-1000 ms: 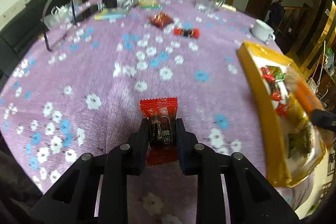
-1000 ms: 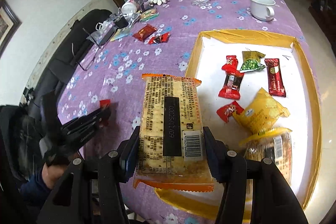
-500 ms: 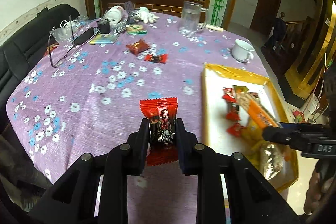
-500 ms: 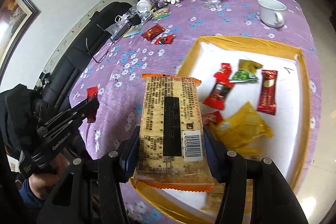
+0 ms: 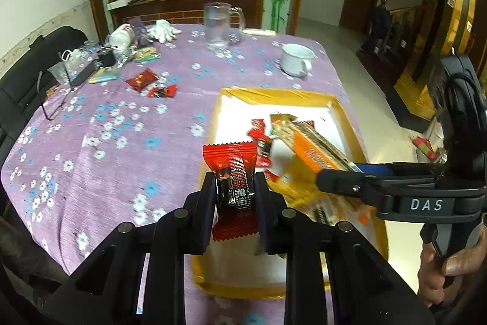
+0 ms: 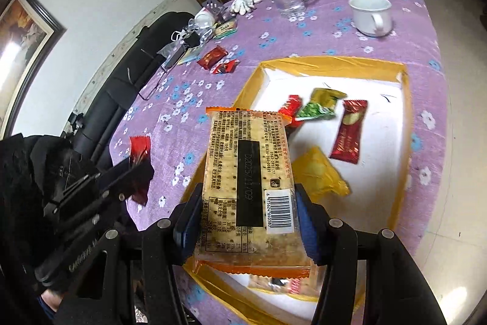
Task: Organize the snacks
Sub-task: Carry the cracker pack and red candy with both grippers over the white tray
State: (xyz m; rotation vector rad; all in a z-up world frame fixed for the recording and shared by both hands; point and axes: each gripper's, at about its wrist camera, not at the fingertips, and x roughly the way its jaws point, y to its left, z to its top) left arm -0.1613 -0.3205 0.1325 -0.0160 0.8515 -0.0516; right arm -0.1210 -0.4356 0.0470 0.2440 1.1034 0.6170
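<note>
My left gripper (image 5: 235,197) is shut on a small red candy packet (image 5: 232,172), held above the near left rim of the yellow-edged white tray (image 5: 274,95). My right gripper (image 6: 248,210) is shut on a clear orange-trimmed cracker pack (image 6: 248,169), hanging over the tray (image 6: 331,63) at its near left side. In the left wrist view the right gripper (image 5: 322,177) reaches in from the right with the cracker pack (image 5: 310,150). The left gripper (image 6: 138,172) with its red packet (image 6: 140,146) shows at the left of the right wrist view. Several snack packets lie in the tray.
Two red snacks (image 5: 152,84) lie loose on the purple flowered tablecloth (image 5: 100,148), left of the tray. A glass mug (image 5: 220,26), a white cup (image 5: 295,60), glasses (image 5: 53,99) and clutter stand at the far side. Black chairs (image 5: 18,87) line the left edge.
Both grippers have travelled toward the tray, each keeping its snack. The left gripper went from over the cloth to the tray's near left rim and rose a little.
</note>
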